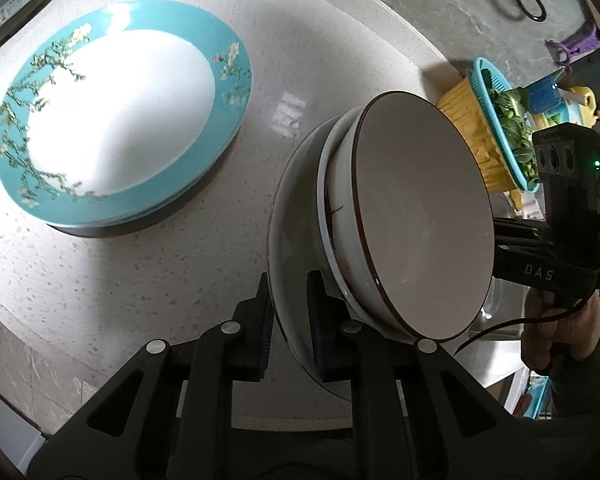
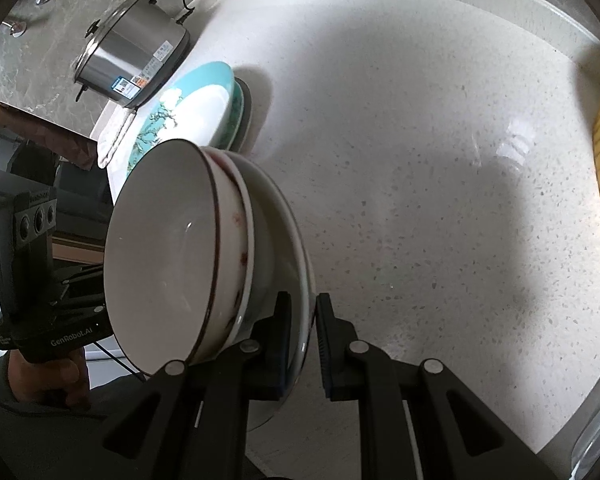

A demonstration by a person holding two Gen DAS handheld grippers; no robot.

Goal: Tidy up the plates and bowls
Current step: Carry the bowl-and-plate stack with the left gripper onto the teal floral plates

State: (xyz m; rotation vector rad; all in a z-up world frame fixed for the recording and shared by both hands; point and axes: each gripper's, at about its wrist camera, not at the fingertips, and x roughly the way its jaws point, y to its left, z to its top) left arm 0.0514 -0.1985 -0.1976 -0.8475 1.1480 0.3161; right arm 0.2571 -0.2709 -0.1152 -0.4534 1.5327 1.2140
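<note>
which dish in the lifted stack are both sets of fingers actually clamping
The wide white plate at the bottom of the stack; both grippers pinch its rim. The brown-rimmed bowl on top and the white bowl under it only sit nested in it.

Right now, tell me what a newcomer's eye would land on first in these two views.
First, the stack of white bowls in the middle, nested on a wide white plate whose rim is pinched from opposite sides by the left gripper and the right gripper. Next, the turquoise floral plates stacked on the speckled counter further back, with a steel rice cooker behind them.
</note>
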